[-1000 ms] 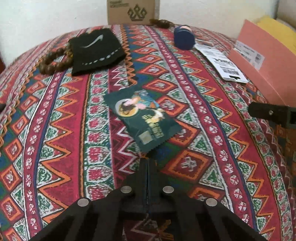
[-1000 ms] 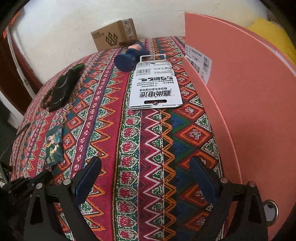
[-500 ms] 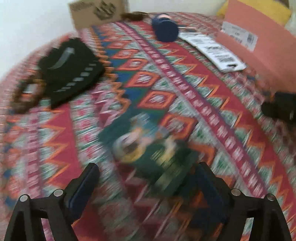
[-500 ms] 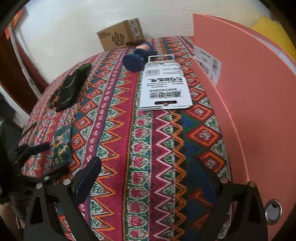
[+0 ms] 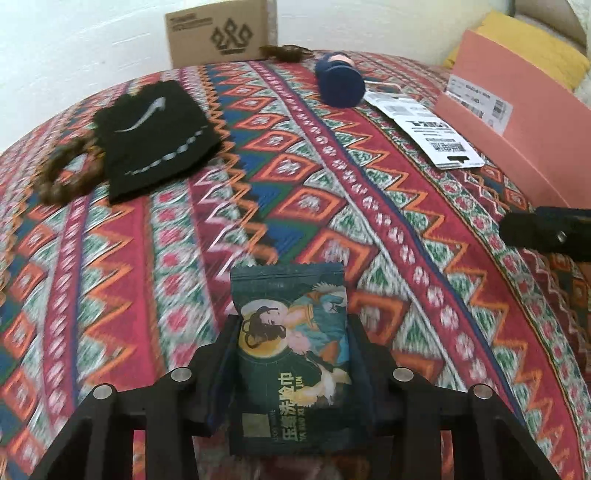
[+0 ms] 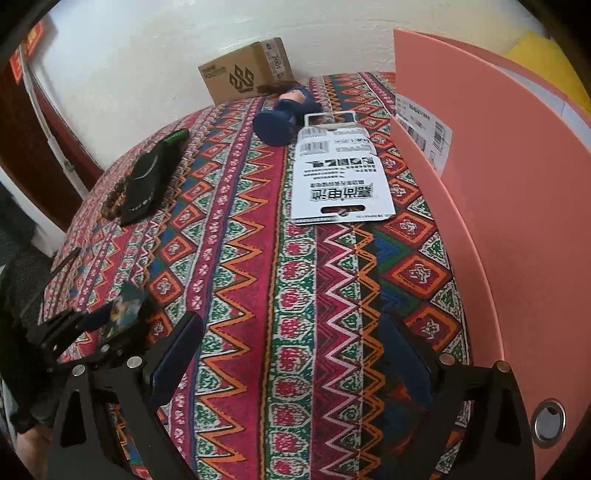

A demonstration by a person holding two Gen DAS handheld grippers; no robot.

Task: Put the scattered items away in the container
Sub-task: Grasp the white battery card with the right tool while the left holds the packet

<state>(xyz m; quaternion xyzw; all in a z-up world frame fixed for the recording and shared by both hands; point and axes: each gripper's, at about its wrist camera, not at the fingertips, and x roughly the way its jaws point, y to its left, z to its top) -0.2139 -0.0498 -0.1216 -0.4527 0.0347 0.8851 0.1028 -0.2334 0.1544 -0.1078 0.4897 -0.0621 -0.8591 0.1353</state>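
Left tongs (image 5: 291,354) first: we have them closed on the dark green sachet (image 5: 291,347), its printed face up and its serrated top edge jutting forward past the fingertips. We judge the grip sits across the packet's width so the flat foil stays level and does not fold. From the right wrist view the sachet (image 6: 123,308) shows raised off the patterned cloth, so the pick looks done and the carry to the container is what remains for this piece.

Our right tongs (image 6: 291,354) stand wide apart with nothing between them, hovering over the surface (image 6: 295,295) just beside the pink container (image 6: 517,221) — placed, we think, to take the next item nearest the wall of that box.

Farther out, the white battery card (image 6: 341,177) lies flat, its long edge close to the container and its far end touching or nearly touching the navy blue roll (image 5: 340,83); we cannot tell which. To the left, well apart from these, the black pouch (image 5: 155,136) rests with the wooden bead bracelet (image 5: 64,177) partly tucked under its edge.

At the far edge against the wall, a cardboard box (image 5: 219,33) stands upright — with a small brown object beside it too blurred to name.
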